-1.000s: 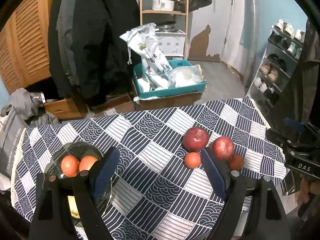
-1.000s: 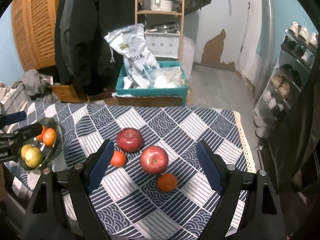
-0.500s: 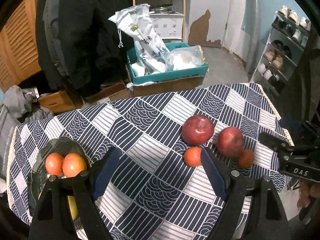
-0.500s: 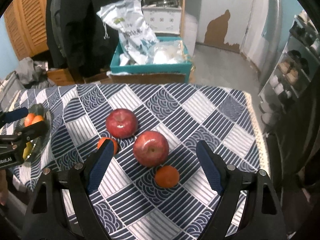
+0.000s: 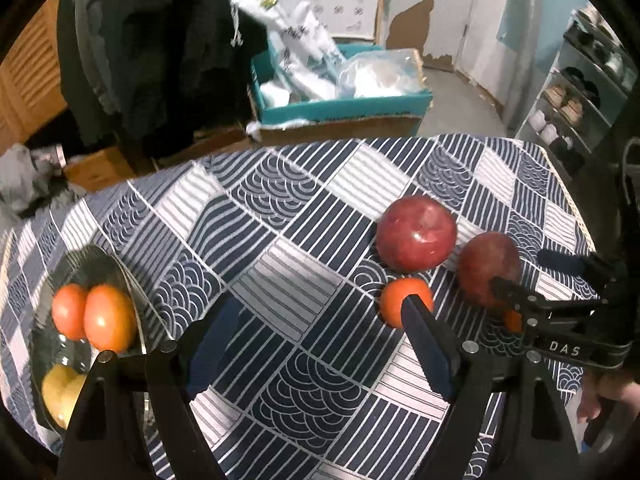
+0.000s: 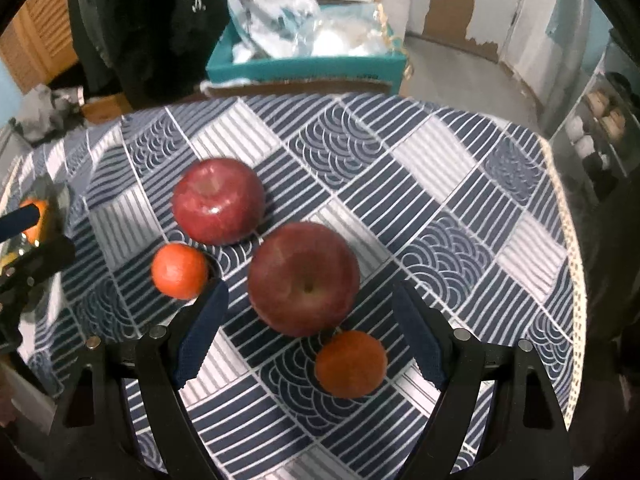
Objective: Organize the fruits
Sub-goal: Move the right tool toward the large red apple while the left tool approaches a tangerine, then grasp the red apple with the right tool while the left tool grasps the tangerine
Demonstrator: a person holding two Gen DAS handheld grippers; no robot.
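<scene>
Two red apples lie on the patterned tablecloth: a far one (image 6: 218, 201) (image 5: 416, 233) and a near one (image 6: 303, 285) (image 5: 489, 275). A small orange (image 6: 180, 270) (image 5: 402, 300) lies left of them; a second orange (image 6: 351, 362) sits just in front of the near apple. My right gripper (image 6: 306, 326) is open above the near apple and second orange, touching neither. My left gripper (image 5: 320, 330) is open over bare cloth, its right finger beside the small orange. A glass bowl (image 5: 102, 264) at the left holds two oranges (image 5: 94, 318) and yellow fruit (image 5: 60, 394).
Beyond the table's far edge stands a teal box (image 5: 344, 106) with white bags. Dark coats (image 5: 148, 56) hang at the back left. A shoe rack (image 5: 580, 92) stands right. The cloth's fringed edge (image 6: 568, 248) runs down the right side.
Both grippers have come down closer to the table and tilted more downward. The fruit looms larger in both views. Jaws keep the same width; no fruit has moved.
</scene>
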